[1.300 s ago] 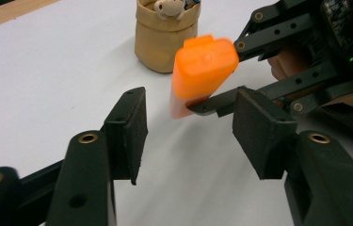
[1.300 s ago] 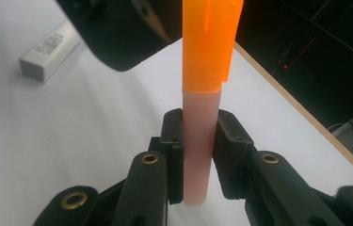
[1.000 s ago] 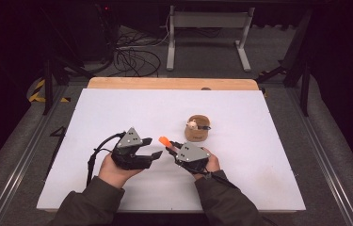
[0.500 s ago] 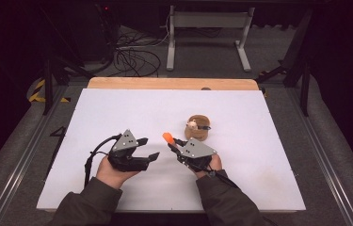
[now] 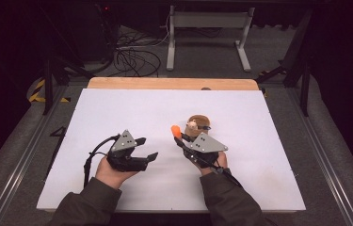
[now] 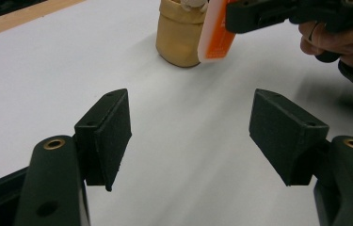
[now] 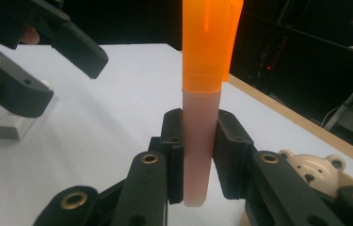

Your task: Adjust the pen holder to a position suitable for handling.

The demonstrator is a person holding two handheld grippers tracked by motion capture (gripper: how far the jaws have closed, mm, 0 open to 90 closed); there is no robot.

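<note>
Right gripper [image 5: 180, 137] pinching orange marker [image 7: 205, 101] between jaws, pale barrel clamped, orange cap projecting beyond jaws. Marker hovering above table [image 5: 117, 108], just beside tan bear cup [image 5: 197, 124]. Left gripper [image 5: 147, 148] holding nothing, jaws spread wide, facing marker from nearby.

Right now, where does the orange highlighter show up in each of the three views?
High view: orange highlighter at table centre, clamped in the right gripper.
Left gripper view: top right, beside the tan cup.
Right gripper view: upright at centre, pinched between the jaws.
Shared landmark: the tan cup with the bear figure.
</note>
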